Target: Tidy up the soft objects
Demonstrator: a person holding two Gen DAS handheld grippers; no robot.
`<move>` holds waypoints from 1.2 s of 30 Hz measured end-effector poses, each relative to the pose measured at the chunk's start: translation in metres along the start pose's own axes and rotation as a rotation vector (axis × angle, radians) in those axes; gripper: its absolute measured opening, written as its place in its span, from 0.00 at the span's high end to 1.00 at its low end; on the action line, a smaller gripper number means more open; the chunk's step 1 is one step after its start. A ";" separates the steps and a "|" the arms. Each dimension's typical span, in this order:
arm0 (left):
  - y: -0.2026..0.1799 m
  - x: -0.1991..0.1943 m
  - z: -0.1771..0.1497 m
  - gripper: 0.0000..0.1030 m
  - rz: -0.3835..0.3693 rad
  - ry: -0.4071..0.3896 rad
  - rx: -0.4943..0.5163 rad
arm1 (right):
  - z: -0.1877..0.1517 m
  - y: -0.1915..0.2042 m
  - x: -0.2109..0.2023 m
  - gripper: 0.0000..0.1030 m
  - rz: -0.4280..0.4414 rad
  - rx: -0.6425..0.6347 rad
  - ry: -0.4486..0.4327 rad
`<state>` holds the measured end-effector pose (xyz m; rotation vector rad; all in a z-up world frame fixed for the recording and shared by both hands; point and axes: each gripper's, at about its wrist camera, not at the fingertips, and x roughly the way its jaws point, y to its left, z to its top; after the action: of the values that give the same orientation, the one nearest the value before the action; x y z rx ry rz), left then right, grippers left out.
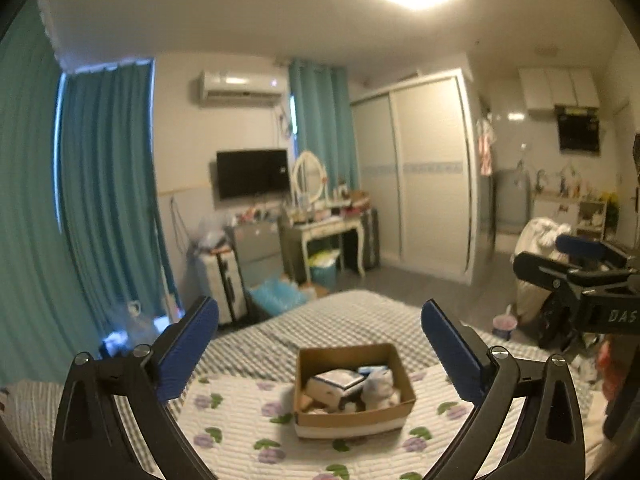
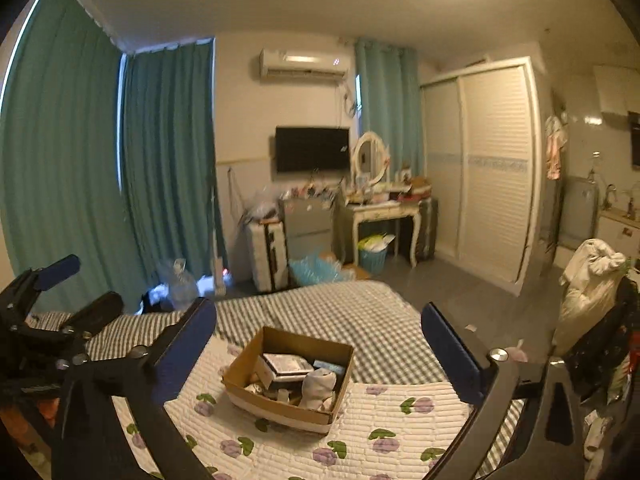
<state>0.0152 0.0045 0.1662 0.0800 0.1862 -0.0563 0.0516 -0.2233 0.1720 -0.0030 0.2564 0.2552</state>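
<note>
An open cardboard box sits on a white floral quilt on the bed. It holds several soft items and small packets, among them a rolled white sock. The box also shows in the right wrist view. My left gripper is open and empty, held above the quilt with the box between its blue fingers. My right gripper is open and empty, also above the box. Each gripper shows at the edge of the other's view, the right one and the left one.
A checked grey sheet covers the far part of the bed. Beyond stand a dressing table, a suitcase, teal curtains and a white wardrobe. A heap of laundry sits at the right.
</note>
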 end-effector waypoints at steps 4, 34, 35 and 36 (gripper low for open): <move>0.003 -0.020 -0.001 0.00 -0.019 -0.035 0.005 | -0.014 0.002 -0.024 0.00 -0.036 0.037 -0.017; 0.015 0.076 -0.154 0.00 -0.050 0.168 -0.099 | -0.177 0.010 0.092 0.00 -0.091 0.110 0.150; 0.014 0.078 -0.155 0.00 -0.047 0.171 -0.094 | -0.179 0.011 0.093 0.00 -0.094 0.106 0.157; 0.013 0.078 -0.156 0.00 -0.044 0.174 -0.087 | -0.180 0.011 0.094 0.00 -0.096 0.105 0.159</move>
<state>0.0641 0.0267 0.0001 -0.0056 0.3644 -0.0852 0.0913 -0.1956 -0.0251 0.0679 0.4266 0.1456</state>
